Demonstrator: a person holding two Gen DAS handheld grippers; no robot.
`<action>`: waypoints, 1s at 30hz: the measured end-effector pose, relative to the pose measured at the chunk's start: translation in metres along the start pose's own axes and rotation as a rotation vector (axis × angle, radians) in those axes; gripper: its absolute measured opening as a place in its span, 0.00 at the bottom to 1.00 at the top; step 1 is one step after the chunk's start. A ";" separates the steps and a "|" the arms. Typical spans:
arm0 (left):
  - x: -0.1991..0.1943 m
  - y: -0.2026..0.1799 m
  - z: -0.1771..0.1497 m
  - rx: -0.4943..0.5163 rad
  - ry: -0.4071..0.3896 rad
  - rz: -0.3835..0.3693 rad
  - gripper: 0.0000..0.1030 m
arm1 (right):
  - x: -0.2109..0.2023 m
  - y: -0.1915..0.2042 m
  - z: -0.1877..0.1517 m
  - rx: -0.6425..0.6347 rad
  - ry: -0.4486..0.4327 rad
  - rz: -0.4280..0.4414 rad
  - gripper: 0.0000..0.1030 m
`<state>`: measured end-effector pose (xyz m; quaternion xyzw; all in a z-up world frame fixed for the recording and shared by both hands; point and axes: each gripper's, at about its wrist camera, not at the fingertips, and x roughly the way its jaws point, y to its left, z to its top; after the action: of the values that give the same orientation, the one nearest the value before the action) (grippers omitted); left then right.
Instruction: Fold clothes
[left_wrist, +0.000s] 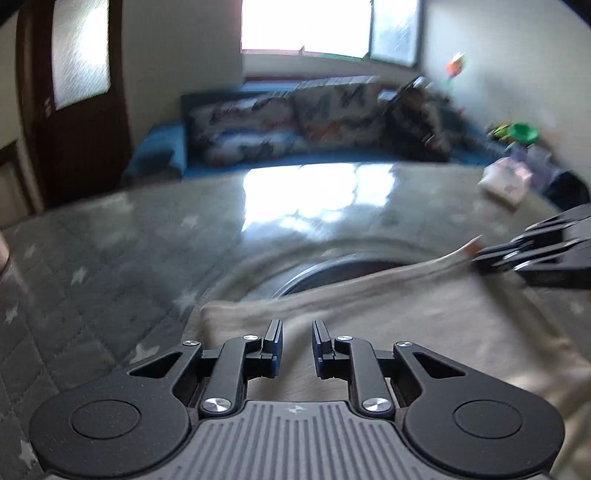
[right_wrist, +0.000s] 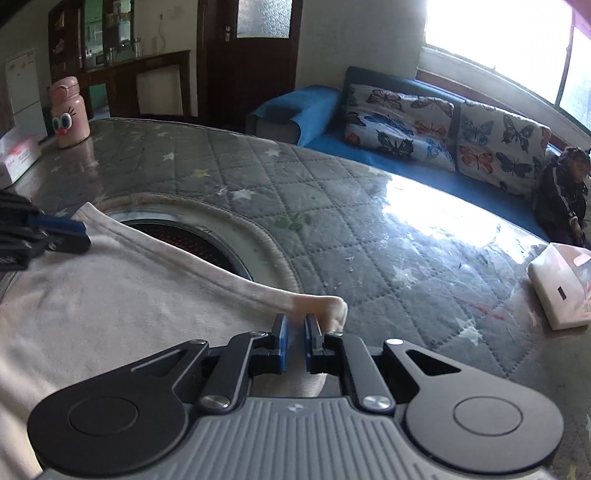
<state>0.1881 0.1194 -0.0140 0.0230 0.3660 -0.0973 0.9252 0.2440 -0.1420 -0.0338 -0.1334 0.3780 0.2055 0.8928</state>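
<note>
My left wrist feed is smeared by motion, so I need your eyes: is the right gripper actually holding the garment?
Observer: Yes, the right gripper is pinching the beige garment at its hem corner, between its blue pads.
Operator: What's under that hem?
Observer: A round opening in the quilted table cover, showing red inside.
Operator: Anything else on the table?
Observer: A pink bottle stands at its far corner, beyond the left gripper.

A pink bottle (right_wrist: 69, 112), white boxes (right_wrist: 559, 291), butterfly cushions (right_wrist: 399, 125), perhaps a seated child (right_wrist: 565, 195).
</note>
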 end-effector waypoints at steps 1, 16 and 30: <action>0.000 0.002 0.001 -0.009 0.003 -0.004 0.19 | -0.007 0.001 0.000 -0.007 -0.003 0.015 0.08; 0.016 -0.067 0.009 0.161 0.043 -0.134 0.34 | -0.136 0.105 -0.078 -0.341 0.043 0.471 0.18; 0.025 -0.068 0.008 0.169 0.034 -0.146 0.45 | -0.138 0.160 -0.111 -0.523 -0.012 0.480 0.06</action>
<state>0.1975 0.0481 -0.0232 0.0760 0.3727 -0.1945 0.9042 0.0137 -0.0811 -0.0216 -0.2638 0.3280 0.4999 0.7569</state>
